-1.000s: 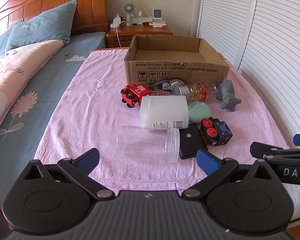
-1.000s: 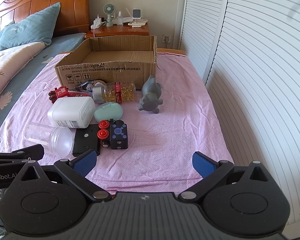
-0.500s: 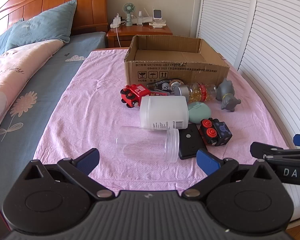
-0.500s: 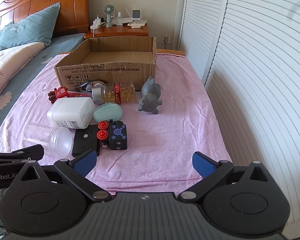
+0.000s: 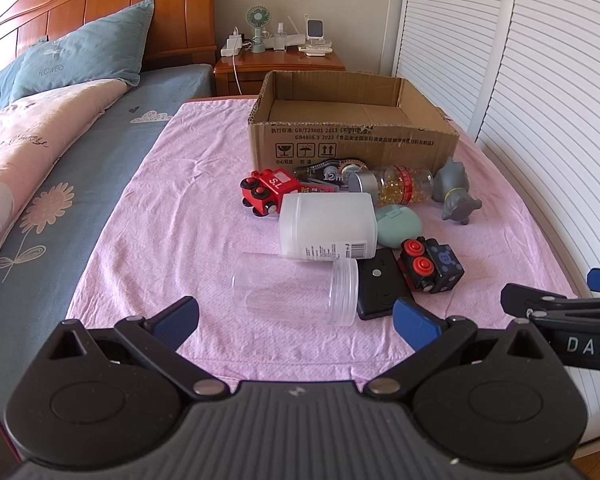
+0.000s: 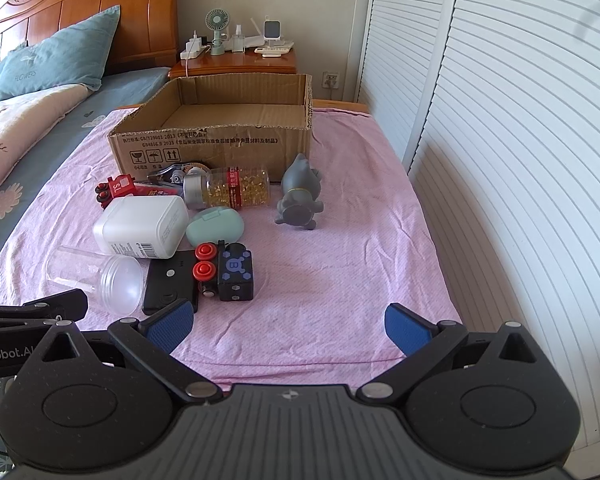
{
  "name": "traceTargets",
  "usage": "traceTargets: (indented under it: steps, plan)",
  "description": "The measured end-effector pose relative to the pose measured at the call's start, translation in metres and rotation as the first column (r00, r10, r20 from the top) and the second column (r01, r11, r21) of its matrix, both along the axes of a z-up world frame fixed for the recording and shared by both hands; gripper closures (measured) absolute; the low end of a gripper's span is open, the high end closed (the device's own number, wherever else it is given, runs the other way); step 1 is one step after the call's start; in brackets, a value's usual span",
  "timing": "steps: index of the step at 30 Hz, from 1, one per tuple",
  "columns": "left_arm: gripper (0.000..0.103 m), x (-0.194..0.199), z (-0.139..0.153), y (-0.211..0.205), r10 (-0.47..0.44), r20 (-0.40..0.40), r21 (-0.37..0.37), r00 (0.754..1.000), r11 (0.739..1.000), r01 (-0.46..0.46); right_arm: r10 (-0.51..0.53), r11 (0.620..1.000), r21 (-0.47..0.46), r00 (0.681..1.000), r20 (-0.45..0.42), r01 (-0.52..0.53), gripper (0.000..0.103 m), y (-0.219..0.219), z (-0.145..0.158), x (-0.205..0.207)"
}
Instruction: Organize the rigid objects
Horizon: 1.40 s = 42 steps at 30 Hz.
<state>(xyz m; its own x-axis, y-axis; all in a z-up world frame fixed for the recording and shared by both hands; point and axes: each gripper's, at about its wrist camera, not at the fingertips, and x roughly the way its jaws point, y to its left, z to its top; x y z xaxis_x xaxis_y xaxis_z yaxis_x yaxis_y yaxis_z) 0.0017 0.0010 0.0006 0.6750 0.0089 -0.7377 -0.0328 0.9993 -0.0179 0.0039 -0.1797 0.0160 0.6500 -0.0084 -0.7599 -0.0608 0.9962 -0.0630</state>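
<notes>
An open cardboard box [image 5: 352, 140] [image 6: 216, 142] stands at the far end of a pink cloth [image 5: 172, 216]. In front of it lie a clear jar [image 5: 296, 294] [image 6: 96, 276], a white container [image 5: 328, 230] [image 6: 140, 226], a black flat device [image 5: 380, 288], a black cube with red buttons [image 5: 430, 270] [image 6: 226, 276], a mint case [image 5: 398, 226], a red toy train [image 5: 266, 190], a capsule bottle [image 5: 396, 188] [image 6: 232, 192], a tape dispenser [image 5: 332, 168] and a grey figurine [image 5: 456, 196] [image 6: 298, 198]. My left gripper [image 5: 296, 320] is open just short of the jar. My right gripper [image 6: 288, 322] is open over bare cloth.
A bed with a blue sheet [image 5: 60, 184] and pillows [image 5: 80, 56] lies left. A wooden nightstand [image 5: 278, 66] with a small fan stands behind the box. White slatted doors [image 6: 500, 120] run along the right.
Both grippers have eased slightly forward toward the objects. Nothing was taken hold of and no object moved.
</notes>
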Motion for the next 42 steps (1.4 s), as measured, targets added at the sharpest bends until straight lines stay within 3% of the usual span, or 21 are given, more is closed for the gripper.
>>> traceTargets:
  steps: [14, 26, 35, 42]
  plan:
    - [0.001, 0.002, 0.000, -0.001, -0.002, 0.006, -0.006, 1.000, 1.000, 0.002, 0.004, 1.000, -0.007, 1.000, 0.007, -0.004, 0.000, -0.001, 0.003, 0.002]
    - [0.001, 0.010, -0.006, 0.003, -0.025, 0.058, -0.008, 0.998, 1.000, 0.026, 0.021, 1.000, -0.019, 0.999, 0.024, -0.021, 0.000, 0.002, -0.002, 0.011]
    - [0.001, 0.028, -0.025, 0.007, -0.074, 0.003, -0.040, 0.997, 0.996, 0.074, 0.036, 0.999, -0.001, 0.999, -0.023, -0.036, 0.000, 0.000, -0.020, 0.030]
    - [0.001, 0.039, -0.036, 0.002, -0.103, -0.013, -0.003, 0.995, 0.995, 0.103, 0.115, 0.992, 0.057, 0.993, -0.008, -0.115, 0.000, -0.009, -0.031, 0.038]
